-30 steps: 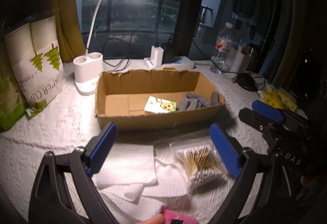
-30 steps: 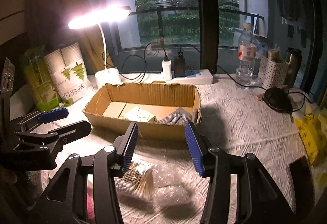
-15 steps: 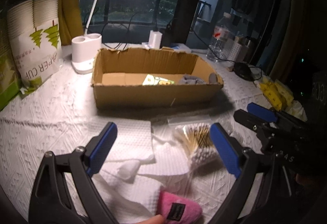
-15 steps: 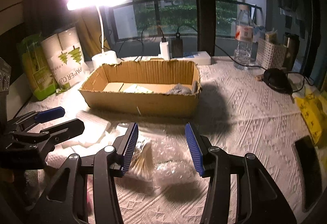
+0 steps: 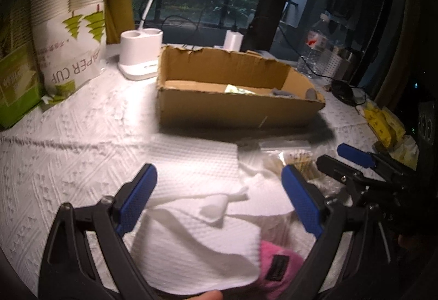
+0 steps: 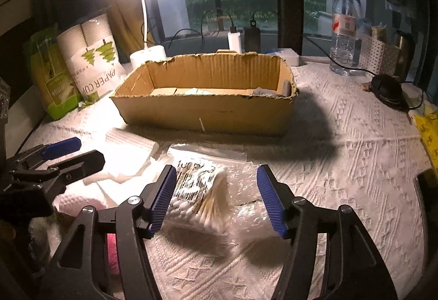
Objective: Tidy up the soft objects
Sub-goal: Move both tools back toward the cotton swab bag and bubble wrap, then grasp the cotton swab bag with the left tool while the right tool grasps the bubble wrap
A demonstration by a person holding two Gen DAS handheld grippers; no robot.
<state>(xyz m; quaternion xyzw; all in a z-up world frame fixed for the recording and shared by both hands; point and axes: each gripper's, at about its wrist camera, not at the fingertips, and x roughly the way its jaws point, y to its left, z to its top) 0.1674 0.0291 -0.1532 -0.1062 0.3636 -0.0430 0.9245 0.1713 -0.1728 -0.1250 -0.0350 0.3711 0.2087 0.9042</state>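
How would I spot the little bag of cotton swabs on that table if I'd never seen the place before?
Start at the cardboard box in the middle of the white tablecloth, then look just in front of it. There lies the bag of cotton swabs, between white paper towels and bubble wrap. Only it is clear plastic with black print, packed with white-tipped sticks.

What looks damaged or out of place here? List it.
The cardboard box has a ragged, torn top rim. In front of it, white paper towels lie crumpled and overlapping, partly covering a pink soft item. Nothing is spilled.
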